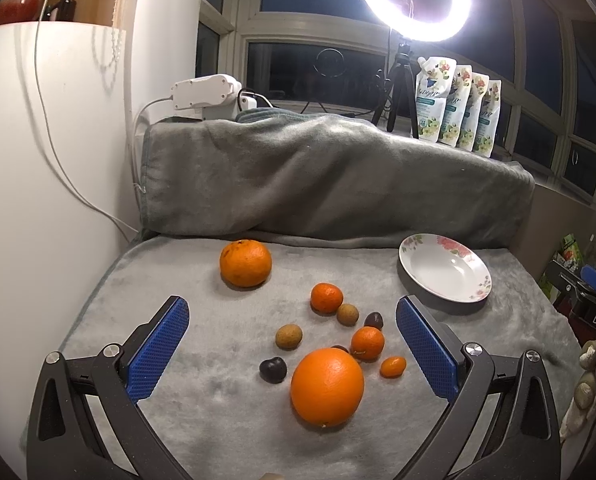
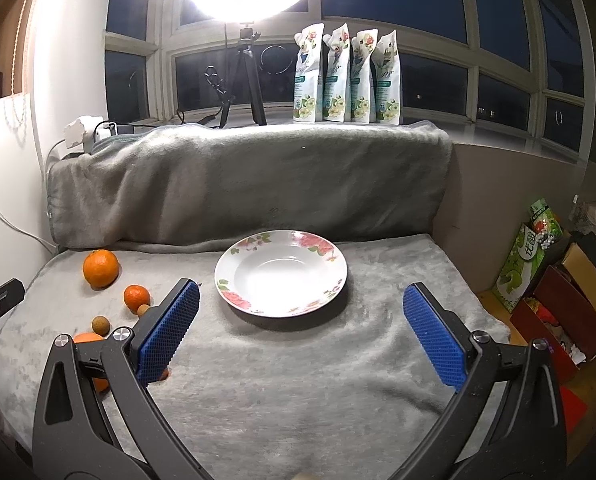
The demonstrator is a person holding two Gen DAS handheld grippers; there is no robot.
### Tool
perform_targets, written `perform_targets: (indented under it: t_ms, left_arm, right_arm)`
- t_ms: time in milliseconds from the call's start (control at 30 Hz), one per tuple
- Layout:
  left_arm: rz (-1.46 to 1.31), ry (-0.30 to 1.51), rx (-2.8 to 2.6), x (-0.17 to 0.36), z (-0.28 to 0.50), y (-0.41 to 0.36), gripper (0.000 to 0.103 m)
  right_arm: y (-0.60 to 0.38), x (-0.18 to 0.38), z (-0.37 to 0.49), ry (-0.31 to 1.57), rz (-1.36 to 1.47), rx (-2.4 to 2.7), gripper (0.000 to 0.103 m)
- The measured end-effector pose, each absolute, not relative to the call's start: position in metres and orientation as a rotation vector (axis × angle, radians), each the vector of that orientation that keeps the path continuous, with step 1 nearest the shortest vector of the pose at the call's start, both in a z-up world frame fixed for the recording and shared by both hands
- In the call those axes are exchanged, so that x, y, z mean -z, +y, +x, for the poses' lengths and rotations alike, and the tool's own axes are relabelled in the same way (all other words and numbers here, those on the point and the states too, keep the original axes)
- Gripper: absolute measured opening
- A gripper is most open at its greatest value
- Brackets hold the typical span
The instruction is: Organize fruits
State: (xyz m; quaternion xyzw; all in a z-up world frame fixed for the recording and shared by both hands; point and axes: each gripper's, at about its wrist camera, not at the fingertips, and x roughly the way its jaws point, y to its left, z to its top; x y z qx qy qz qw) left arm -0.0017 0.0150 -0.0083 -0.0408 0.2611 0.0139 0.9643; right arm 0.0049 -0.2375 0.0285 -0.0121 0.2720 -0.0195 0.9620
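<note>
A loose cluster of fruit lies on the grey fleece blanket [image 1: 201, 420] that covers the work surface. Nearest the left camera is a large round smooth orange [image 1: 326, 387], its small stem dimple turned toward the lens. Around it lie a dark purple-brown fruit [image 1: 272, 369], a round tan longan [image 1: 288, 336], two small mandarins [image 1: 326, 298] [image 1: 367, 343], a second longan [image 1: 347, 314], another dark fruit [image 1: 374, 320], and a small oval kumquat [image 1: 393, 366] whose long axis runs roughly left to right. A larger, flattened, rough-skinned orange [image 1: 245, 263] sits apart toward the back. The white, floral-rimmed shallow plate [image 2: 280, 273] rests flat and holds nothing, to the right of the fruit. The left gripper [image 1: 292, 354] hovers over the cluster, its blue ribbed pads spread wide and gripping nothing. The right gripper [image 2: 301, 330] is likewise spread wide, pointed at the plate from in front.
</note>
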Motion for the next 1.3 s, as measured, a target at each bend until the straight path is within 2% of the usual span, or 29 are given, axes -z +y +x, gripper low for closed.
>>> perform_targets:
  t_ms: [233, 567, 900, 1200, 1300]
  left_arm:
    - [-0.096, 0.53, -0.016, 0.013, 0.001, 0.021, 0.103]
    - [-0.132, 0.553, 0.034, 0.031, -0.003, 0.043, 0.103]
    - [-0.204, 0.689, 0.115, 0.064, -0.006, 0.055, 0.084]
    - [-0.306, 0.783, 0.248, 0.085, 0.0, 0.049, 0.078]
    - [-0.302, 0.801, 0.271, 0.089, 0.002, 0.044, 0.073]
  right_arm:
    - [-0.233, -0.027, 0.01, 0.528, 0.011, 0.003, 0.103]
    - [-0.223, -0.017, 0.022, 0.613, 0.079, -0.132, 0.103]
    - [-0.191, 0.003, 0.041, 0.73, 0.049, -0.317, 0.103]
    - [-0.15, 0.031, 0.055, 0.878, 0.051, -0.485, 0.103]
    - [-0.139, 0.039, 0.059, 0.92, 0.055, -0.522, 0.098]
